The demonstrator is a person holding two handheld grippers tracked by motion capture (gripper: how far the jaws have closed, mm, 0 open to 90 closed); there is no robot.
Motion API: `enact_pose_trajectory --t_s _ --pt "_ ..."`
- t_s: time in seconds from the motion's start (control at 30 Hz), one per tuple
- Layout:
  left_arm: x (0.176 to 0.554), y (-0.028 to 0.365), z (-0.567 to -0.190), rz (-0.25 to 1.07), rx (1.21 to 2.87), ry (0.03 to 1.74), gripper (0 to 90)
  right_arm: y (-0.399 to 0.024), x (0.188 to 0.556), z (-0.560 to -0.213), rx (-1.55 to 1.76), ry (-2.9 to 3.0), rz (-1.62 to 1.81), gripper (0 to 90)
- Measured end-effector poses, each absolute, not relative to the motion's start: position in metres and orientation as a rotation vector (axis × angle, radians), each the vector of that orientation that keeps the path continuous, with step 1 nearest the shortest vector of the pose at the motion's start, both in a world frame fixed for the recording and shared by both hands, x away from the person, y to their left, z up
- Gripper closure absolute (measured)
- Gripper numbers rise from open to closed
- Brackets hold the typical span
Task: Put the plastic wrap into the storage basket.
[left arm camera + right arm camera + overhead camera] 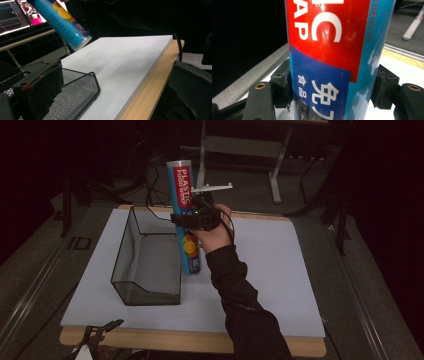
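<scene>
At the bench's [280, 270] near edge the left hand-held gripper [100, 332] rests low, its jaws apart with nothing between them. Further in stands a black mesh basket [147, 262]. Just beside it, the right hand-held gripper [192, 220] clamps a tube of plastic wrap [185, 215], held upright above the white board.
</scene>
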State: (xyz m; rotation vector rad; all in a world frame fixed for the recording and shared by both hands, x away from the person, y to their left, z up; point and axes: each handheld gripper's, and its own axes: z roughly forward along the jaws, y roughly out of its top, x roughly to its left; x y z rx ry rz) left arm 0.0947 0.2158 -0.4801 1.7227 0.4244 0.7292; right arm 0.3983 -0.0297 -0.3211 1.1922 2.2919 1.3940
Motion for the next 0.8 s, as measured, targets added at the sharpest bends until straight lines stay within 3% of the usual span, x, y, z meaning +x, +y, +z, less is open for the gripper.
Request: enact_pose_trajectory --t_s 0.53,0.8 --pt "0.093 0.217 -0.479 0.73 1.719 0.415 0.1 0.014 0.413 -0.374 1.442 2.229 1.578 31.7" --pt "0.093 0.217 -0.479 0.731 1.719 0.418 0.1 0.015 0.423 -0.414 1.603 2.286 1.442 31.7"
